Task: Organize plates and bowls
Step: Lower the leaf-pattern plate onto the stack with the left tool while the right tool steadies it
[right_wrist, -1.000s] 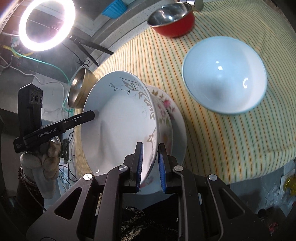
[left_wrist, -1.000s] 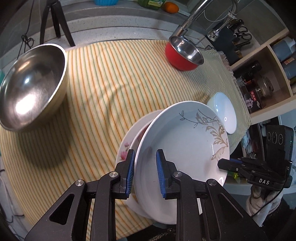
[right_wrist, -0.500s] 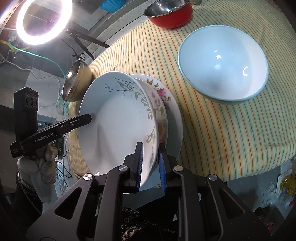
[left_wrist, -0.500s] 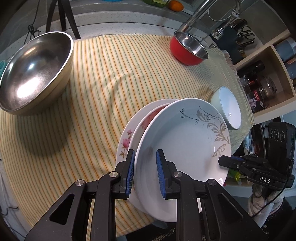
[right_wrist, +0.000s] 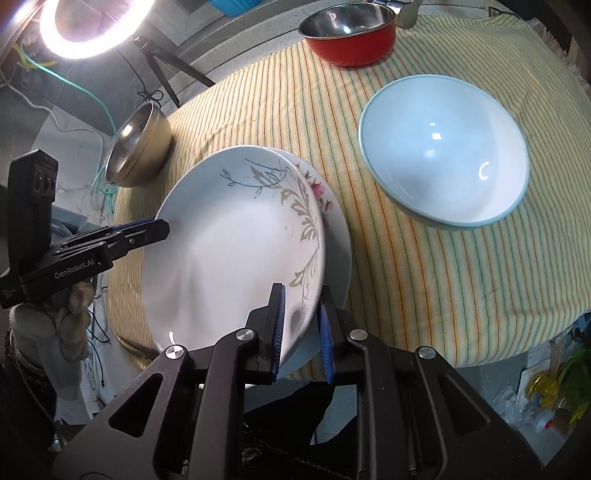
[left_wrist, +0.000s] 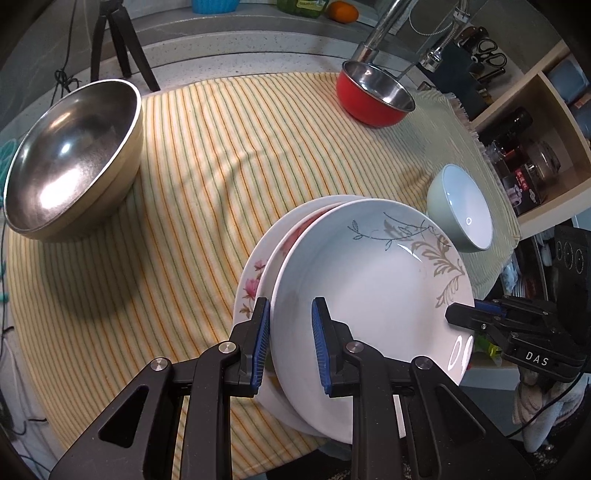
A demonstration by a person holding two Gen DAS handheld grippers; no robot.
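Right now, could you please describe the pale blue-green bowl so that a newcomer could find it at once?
Start at the striped tablecloth and find the red bowl at its far edge. Nearer than that stands the pale blue-green bowl, alone and upright. Unlike its metal-lined neighbours, it is glossy white inside.

- Two plates were stacked at the lower centre: a leaf-patterned plate [left_wrist: 373, 280] over a pink-flowered plate [left_wrist: 255, 280].
- Three bowls stood on the cloth: a large steel bowl [left_wrist: 70, 155] at the left, a red bowl [left_wrist: 373, 94] at the upper right, a pale blue bowl [left_wrist: 461, 206] at the right.
- Two grippers were in view: the left gripper [left_wrist: 290, 347] and the right gripper [right_wrist: 301, 328].
- One striped cloth [left_wrist: 207, 155] was there.
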